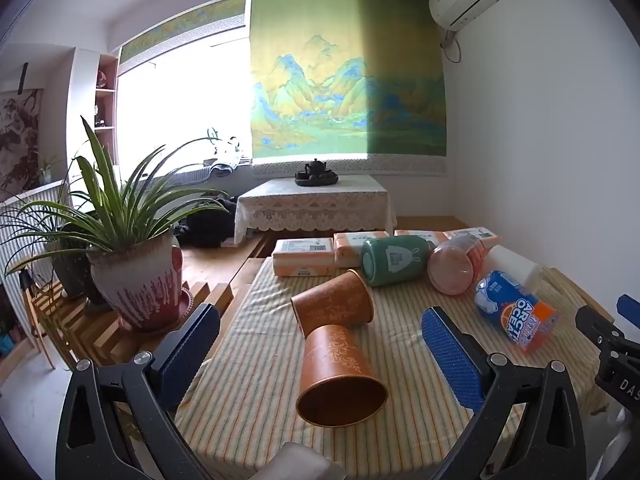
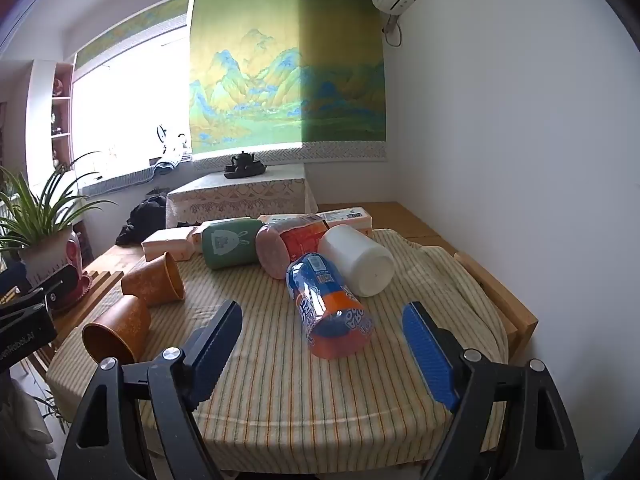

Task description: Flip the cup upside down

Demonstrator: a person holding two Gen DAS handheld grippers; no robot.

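Nothing flipped yet: my left claw (image 1: 320, 344) and right claw (image 2: 322, 344) hang wide, empty, every cup (image 1: 340, 376) lying sideways on the counter (image 1: 248, 360).

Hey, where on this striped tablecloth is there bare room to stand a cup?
Free: the near strip of striped cloth before the blue-orange cup, and between it and the near brown cup. Crowded: the far side, around the green cup.

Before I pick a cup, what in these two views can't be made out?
- White cup: mostly hidden behind the blue-orange cup in the left wrist view; its mouth faces away in the right.
- Pink cup: body blocked by neighbours in both views.
- Tissue packs: print too small.
- Table: near edge cut off by jaws.
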